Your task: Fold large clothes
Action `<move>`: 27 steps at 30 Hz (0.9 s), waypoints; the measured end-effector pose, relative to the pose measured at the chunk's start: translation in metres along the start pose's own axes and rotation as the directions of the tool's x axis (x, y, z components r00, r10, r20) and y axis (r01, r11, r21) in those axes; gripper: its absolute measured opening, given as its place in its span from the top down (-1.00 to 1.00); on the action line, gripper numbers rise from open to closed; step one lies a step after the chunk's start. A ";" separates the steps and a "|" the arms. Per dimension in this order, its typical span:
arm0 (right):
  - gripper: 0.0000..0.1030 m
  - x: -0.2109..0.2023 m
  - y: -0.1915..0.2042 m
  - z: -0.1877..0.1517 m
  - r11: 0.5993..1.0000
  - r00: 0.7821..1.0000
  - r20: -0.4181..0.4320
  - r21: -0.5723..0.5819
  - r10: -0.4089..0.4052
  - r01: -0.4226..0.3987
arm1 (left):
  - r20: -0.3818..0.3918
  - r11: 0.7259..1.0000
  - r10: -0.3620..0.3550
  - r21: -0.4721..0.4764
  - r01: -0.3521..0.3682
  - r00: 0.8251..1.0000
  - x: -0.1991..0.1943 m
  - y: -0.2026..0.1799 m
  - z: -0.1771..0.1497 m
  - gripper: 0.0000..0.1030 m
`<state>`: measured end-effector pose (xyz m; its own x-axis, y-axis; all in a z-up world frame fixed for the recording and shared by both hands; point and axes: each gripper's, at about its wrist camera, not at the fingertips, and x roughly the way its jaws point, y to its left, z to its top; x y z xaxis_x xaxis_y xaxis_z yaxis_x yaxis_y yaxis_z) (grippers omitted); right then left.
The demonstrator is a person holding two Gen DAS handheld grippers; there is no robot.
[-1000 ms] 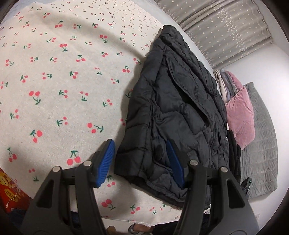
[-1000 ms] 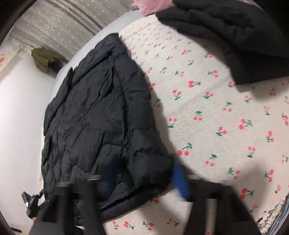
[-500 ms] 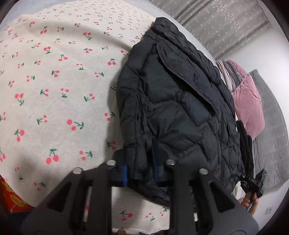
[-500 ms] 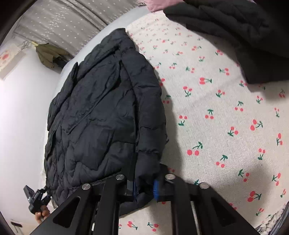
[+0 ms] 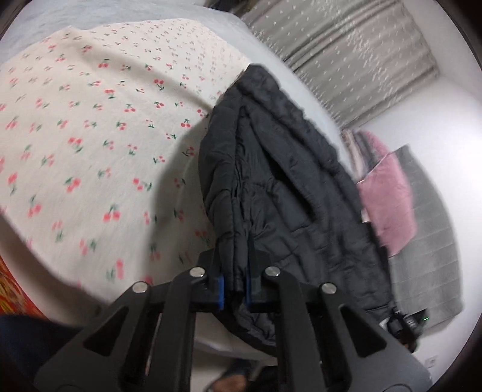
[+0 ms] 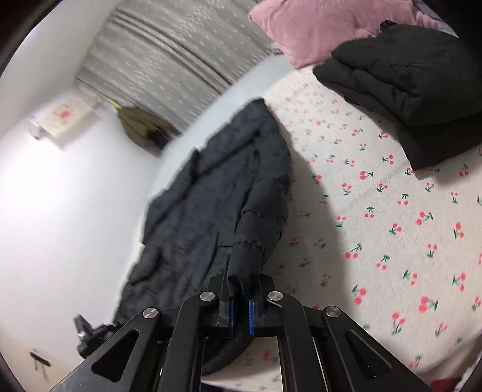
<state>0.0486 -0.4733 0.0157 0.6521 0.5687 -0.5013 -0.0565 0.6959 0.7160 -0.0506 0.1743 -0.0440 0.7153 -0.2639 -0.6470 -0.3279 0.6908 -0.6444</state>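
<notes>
Jacket first: it's a dark quilted puffer lying lengthwise along one edge of the bed, and both your claws have it by the near hem. Your left claw is pinched down on a bunched fold of that hem, blue pads pressing the fabric from both sides w/ the cloth standing up between them; its jaws have just been closing, jacket in between. Your right claw is clamped nearly shut on a puffy corner or cuff of the same jacket, fabric ballooning out just above the pads; those jaws have also just been closing on it. Near end of the jacket is raised off the cherry-print sheet, casting a broad shadow beside it, while the far end, toward the grey dotted curtain, looks to be lying flat; can't tell exactly where the lift ends, both views are blurred. Rel. to the jacket: open sheet lies beside it on the bed side; a pink pillow and a folded black garment sit well apart from it, at the bed's far end in the right wrist view. In the left wrist view the pink pillow and a grey quilted blanket show just past the jacket's other long edge. White wall lies beyond the jacket on the off-bed side.
</notes>
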 end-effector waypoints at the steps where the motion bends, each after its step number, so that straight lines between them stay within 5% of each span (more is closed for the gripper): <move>1: 0.90 -0.007 0.001 -0.004 0.999 0.999 0.015 0.005 0.037 -0.037 | 0.016 1.000 -0.008 0.000 0.008 1.000 -0.010 -0.004 -0.004 0.80; 5: 0.91 -0.042 0.007 -0.023 0.985 0.982 0.079 0.011 0.170 -0.172 | 0.082 0.999 -0.040 0.016 0.039 0.996 -0.053 -0.017 -0.015 0.81; 13: 0.91 -0.115 0.038 -0.035 0.955 0.929 0.223 -0.082 0.296 -0.285 | 0.170 0.980 -0.191 -0.017 0.197 0.967 -0.137 -0.036 -0.023 0.81; 17: 0.91 -0.136 0.059 -0.025 0.933 0.892 0.278 -0.145 0.357 -0.329 | 0.233 0.976 -0.211 -0.004 0.218 0.949 -0.157 -0.044 -0.021 0.81; 22: 0.91 -0.095 0.072 0.018 0.950 0.921 0.238 -0.131 0.308 -0.284 | 0.220 0.981 -0.158 -0.079 0.179 0.963 -0.124 -0.044 0.005 0.82; 27: 0.91 -0.034 0.077 0.073 0.954 0.928 0.220 -0.066 0.299 -0.292 | 0.237 0.993 -0.067 -0.075 0.087 0.969 -0.073 -0.078 0.069 0.75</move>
<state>0.0774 -0.4715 0.1235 0.7550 0.6397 -0.1444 -0.2939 0.5269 0.7975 -0.0354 0.1862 0.0815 0.8615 -0.1425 -0.4872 -0.3097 0.6129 -0.7269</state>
